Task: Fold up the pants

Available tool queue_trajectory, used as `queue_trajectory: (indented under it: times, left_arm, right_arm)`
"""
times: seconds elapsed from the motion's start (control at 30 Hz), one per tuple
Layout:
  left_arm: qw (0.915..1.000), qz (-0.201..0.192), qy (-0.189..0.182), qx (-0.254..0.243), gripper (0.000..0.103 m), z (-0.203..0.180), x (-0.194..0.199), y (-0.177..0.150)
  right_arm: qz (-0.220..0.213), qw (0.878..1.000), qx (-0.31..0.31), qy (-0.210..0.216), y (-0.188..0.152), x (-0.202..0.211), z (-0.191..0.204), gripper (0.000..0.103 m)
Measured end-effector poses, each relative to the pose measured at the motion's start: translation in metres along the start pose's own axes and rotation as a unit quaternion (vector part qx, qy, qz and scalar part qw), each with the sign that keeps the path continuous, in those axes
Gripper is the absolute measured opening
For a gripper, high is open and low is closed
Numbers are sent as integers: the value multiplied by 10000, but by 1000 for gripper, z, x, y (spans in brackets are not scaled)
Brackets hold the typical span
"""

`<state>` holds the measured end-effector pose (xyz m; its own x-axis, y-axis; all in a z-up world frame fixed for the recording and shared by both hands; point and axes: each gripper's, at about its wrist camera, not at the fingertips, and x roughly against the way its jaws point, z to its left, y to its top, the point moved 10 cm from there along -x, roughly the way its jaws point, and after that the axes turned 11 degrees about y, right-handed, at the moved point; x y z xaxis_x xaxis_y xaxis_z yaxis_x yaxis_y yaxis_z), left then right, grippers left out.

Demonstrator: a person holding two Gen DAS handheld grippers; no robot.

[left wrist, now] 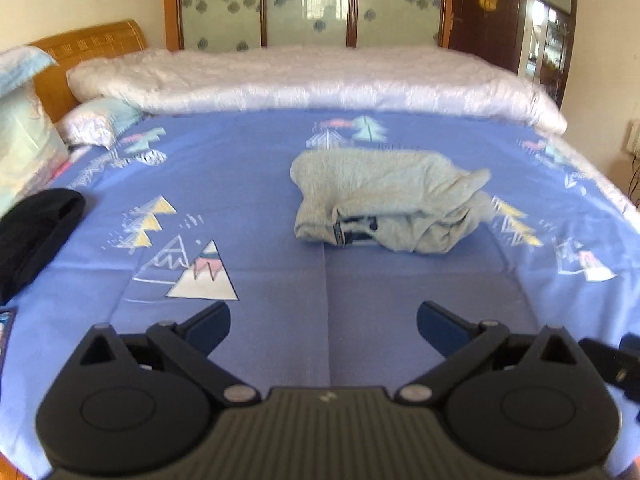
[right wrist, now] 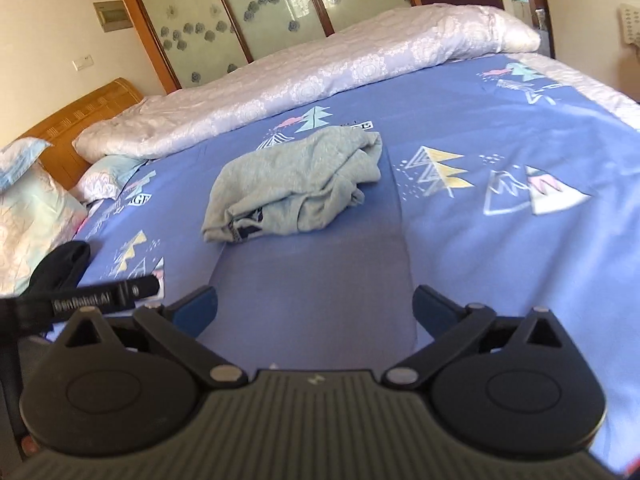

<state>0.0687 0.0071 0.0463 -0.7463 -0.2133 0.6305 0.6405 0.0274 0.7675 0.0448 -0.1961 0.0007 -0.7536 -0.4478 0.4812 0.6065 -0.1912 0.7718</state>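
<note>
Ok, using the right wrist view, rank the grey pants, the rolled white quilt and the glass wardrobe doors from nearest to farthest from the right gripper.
1. Grey pants: bundled on the blue sheet, ahead of the right gripper and slightly left.
2. Rolled white quilt: along the bed's far side, behind the pants.
3. Glass wardrobe doors: against the wall, beyond the quilt.

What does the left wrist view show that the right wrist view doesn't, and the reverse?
Only the left wrist view: an open doorway at far right and a blue-edged object at the left edge. Only the right wrist view: a wall panel and the left gripper's lettered bar. Both: the folded grey pants lying on the blue sheet, a black garment, the rolled quilt, and each view's own gripper open and empty: left gripper, right gripper.
</note>
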Motion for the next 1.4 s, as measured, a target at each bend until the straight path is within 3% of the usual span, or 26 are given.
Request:
queue_trajectory:
  times: [0.13, 0.3, 0.4, 0.6, 0.7, 1.4]
  left_arm:
    - [9989, -466, 97, 60, 103, 7, 37, 8]
    - [9964, -674, 498, -136, 103, 10, 66, 11]
    - [9968, -631, 491, -86, 103, 11, 76, 8]
    - [9957, -597, 712, 29, 103, 19, 87, 6]
    - [9952, -635, 743, 17, 103, 18, 93, 6]
    - [9952, -594, 333, -705, 103, -57, 101, 6]
  right_arm:
    - [-148, 9998, -8, -91, -4, 21, 11, 103]
    - [-421, 9990, 31, -146, -3, 36, 24, 103]
    - [-445, 9988, 171, -117, 2, 38, 33, 103]
    - [-424, 9977, 151, 510, 16, 44, 41, 103]
    - [-564, 9975, 111, 423, 24, 47, 33, 103]
    - [-720, 9972, 68, -174, 34, 54, -3, 103]
